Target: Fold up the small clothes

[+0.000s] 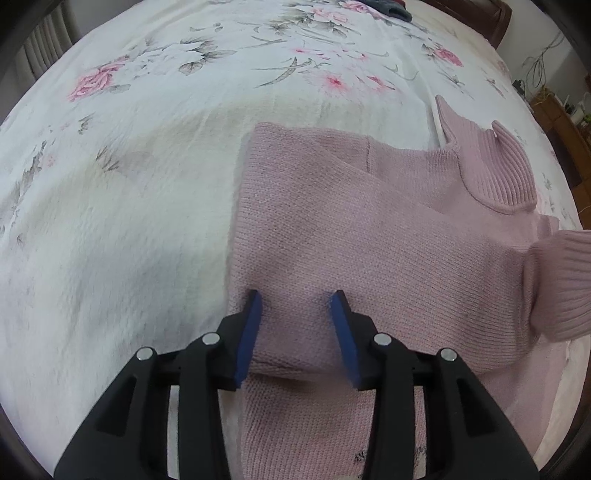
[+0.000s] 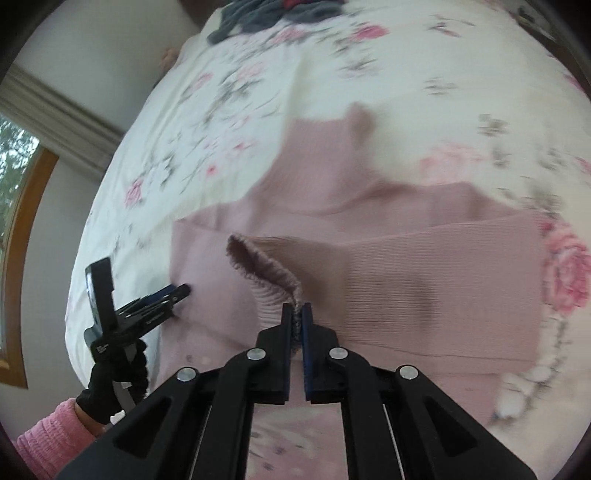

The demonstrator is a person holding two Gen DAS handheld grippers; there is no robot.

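A small pink knit sweater [image 1: 369,229] lies on the flowered bedsheet [image 1: 129,184], its ribbed collar [image 1: 491,162] toward the far right. My left gripper [image 1: 295,302] stands open over the sweater's left edge, with a folded layer of knit between its blue pads. In the right wrist view, my right gripper [image 2: 296,314] is shut on the ribbed cuff [image 2: 266,273] of a sleeve, lifted above the sweater's body [image 2: 424,288]. That lifted cuff [image 1: 561,280] hangs at the right of the left wrist view. The left gripper [image 2: 173,295] shows at the sweater's left side.
A dark grey and red pile of clothes [image 2: 273,14] lies at the bed's far end. A wall and a wood-framed window [image 2: 18,240] stand left of the bed. A gloved hand [image 2: 107,387] with a pink sleeve holds the left gripper. Wooden furniture [image 1: 561,122] stands right.
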